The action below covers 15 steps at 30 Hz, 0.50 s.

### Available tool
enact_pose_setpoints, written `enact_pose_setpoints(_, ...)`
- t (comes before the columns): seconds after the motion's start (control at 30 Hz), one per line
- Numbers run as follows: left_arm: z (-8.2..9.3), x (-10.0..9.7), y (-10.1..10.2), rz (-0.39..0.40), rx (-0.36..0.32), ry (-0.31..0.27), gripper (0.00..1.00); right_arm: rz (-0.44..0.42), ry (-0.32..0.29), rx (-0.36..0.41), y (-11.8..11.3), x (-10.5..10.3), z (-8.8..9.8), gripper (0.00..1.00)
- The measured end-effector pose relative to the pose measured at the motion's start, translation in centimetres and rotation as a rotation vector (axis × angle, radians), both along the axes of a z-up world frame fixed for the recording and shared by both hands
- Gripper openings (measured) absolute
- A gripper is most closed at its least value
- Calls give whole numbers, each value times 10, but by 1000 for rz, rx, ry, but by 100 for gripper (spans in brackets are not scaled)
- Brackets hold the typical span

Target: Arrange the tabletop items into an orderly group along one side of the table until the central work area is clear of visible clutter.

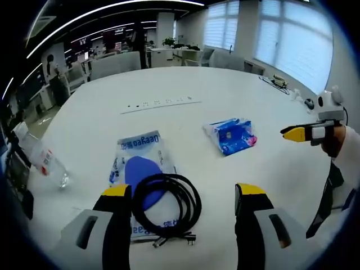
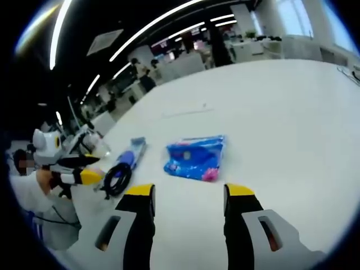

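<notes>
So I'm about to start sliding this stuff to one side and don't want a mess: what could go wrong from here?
The black coiled cable lies partly on the clear packet with the blue insert, so dragging either could pull the other along or loosen the coil. The plastic bottle lies on its side near the table edge; a nudge might roll it off. The blue tissue pack looks soft and may slip from the open right gripper.

Printed lettering runs across the top of the clear plastic packet with the blue insert (image 1: 140, 163) — upside down and not legible. The blue-and-pink wrapped pack (image 1: 232, 135) carries print too small to read.
</notes>
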<state>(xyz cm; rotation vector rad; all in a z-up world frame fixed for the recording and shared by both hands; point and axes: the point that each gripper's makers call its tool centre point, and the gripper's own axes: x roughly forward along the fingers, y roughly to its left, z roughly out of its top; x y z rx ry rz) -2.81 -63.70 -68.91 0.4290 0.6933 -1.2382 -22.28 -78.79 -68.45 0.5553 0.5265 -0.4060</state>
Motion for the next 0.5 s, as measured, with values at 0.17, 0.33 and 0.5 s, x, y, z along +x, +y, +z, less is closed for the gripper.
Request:
enact_pose_setpoints(0.17, -1, 3, 10, 8, 5, -7, 76, -8, 9, 10, 3, -10, -3, 46)
enact_pose_setpoints(0.33, 1, 8, 15, 11, 5, -14, 76, -21, 12, 17, 2, -13, -4, 46)
enact_pose_setpoints(0.5, 0, 12, 19, 19, 14, -20, 77, -15, 6, 26, 3, -10, -3, 45)
